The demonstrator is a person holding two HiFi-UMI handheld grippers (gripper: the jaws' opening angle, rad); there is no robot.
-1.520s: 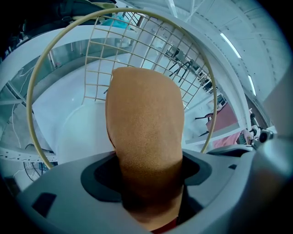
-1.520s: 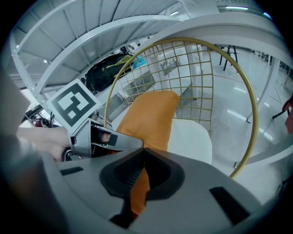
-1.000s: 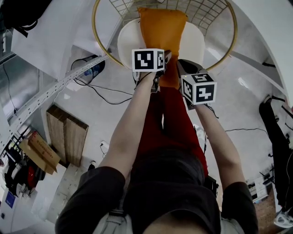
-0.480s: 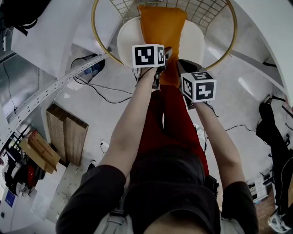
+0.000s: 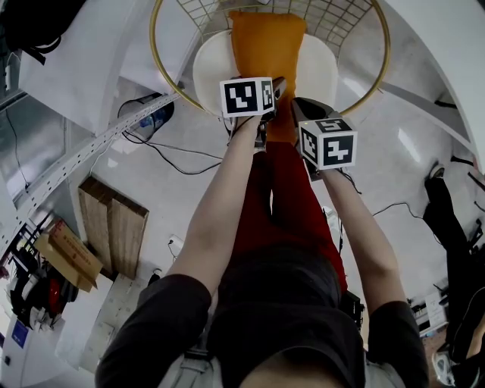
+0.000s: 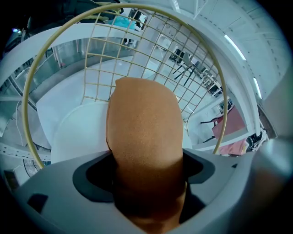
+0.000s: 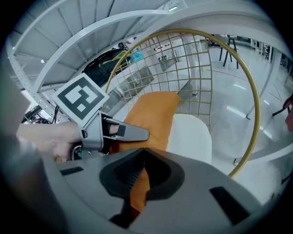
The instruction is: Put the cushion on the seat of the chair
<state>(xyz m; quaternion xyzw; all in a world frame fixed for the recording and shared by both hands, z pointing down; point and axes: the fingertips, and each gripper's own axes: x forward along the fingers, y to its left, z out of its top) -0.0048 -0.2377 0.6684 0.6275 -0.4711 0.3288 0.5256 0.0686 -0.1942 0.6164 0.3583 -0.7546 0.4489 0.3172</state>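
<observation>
Left gripper (image 6: 147, 176): jaws are standing wide, having just been opening; the orange fabric cushion (image 6: 144, 132) is lying between them, unclamped.
Right gripper (image 7: 137, 183): jaws are pinching the cushion's near edge.
Cushion position: lying on the round white chair seat (image 5: 208, 68), far end leaning against the gold wire-grid backrest (image 5: 345, 23).
Hidden: in the head view the marker cubes (image 5: 246, 97) are covering the cushion's near end.

Cushion (image 5: 267, 45) on chair seat (image 5: 208, 72), far end against wire back (image 5: 333, 19), near end overhanging seat front. Left gripper (image 6: 146, 173) at near end, jaws just opening, cushion between them. Right gripper (image 7: 137, 176) just right of left, jaws pinching cushion edge. Person's legs (image 5: 284, 197) under both grippers. Cable (image 5: 163, 151) on floor left of chair. Wooden panels (image 5: 114, 223) further left, cardboard box (image 5: 64, 258) beside them.
</observation>
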